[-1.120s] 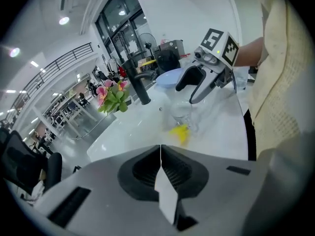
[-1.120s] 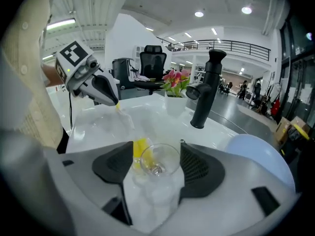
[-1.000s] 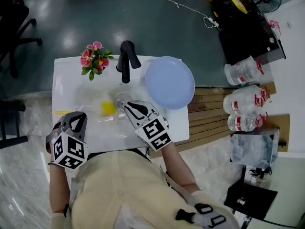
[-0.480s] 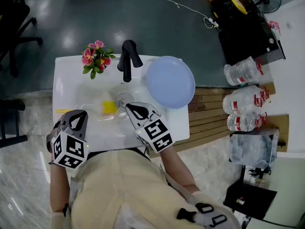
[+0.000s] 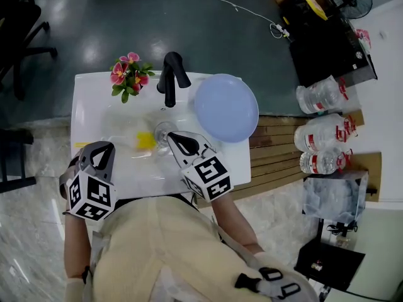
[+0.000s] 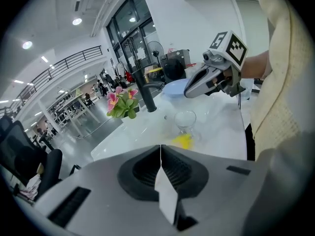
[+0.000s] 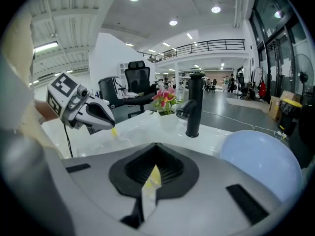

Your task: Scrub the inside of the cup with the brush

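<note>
My right claw (image 5: 170, 136) pinched shut just over clear stemmed glass cup (image 5: 162, 131), small yellow brush (image 5: 145, 141) at its nine o'clock on white desk (image 5: 232, 161), left claw (image 5: 104, 147) shut too

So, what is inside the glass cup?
Nothing visible: the glass cup looks empty, and the yellow brush lies outside, beside it. In the head view the right gripper covers part of it.

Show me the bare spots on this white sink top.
Bare: the sink top between the flowers and the left gripper, and its front strip between the two grippers. Crowded: the middle and right, with faucet, blue plate, cup, yellow brush head and right gripper.
</note>
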### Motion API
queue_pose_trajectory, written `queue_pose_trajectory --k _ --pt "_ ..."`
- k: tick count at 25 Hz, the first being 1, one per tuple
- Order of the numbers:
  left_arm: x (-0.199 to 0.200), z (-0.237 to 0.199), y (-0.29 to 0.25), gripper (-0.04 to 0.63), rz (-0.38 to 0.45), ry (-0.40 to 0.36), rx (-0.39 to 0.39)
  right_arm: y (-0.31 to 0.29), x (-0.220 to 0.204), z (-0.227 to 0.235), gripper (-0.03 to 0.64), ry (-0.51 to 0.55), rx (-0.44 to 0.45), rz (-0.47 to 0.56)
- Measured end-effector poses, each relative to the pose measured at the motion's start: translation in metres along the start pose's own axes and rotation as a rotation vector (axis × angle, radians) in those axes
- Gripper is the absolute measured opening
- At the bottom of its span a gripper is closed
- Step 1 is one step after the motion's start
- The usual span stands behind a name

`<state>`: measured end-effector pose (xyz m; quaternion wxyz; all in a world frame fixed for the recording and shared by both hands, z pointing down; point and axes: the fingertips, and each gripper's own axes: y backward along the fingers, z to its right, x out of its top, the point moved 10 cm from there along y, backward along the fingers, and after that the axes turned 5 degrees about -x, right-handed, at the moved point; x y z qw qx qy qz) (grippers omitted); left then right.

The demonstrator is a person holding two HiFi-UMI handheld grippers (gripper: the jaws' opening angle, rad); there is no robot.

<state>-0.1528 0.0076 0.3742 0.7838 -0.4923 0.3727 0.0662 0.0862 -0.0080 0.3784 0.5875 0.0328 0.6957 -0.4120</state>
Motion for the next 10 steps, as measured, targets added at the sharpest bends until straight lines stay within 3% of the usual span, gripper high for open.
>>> queue_pose_trajectory --k 4,10 --pt "0.002 0.000 0.001 0.015 0.007 -0.001 -0.002 0.003 0.006 0.000 0.014 -0.051 0.025 0.037" --pt "0.010 -0.001 0.006 0.015 0.014 -0.013 -0.003 0.008 0.014 -0.001 0.014 -0.022 0.009 0.056"
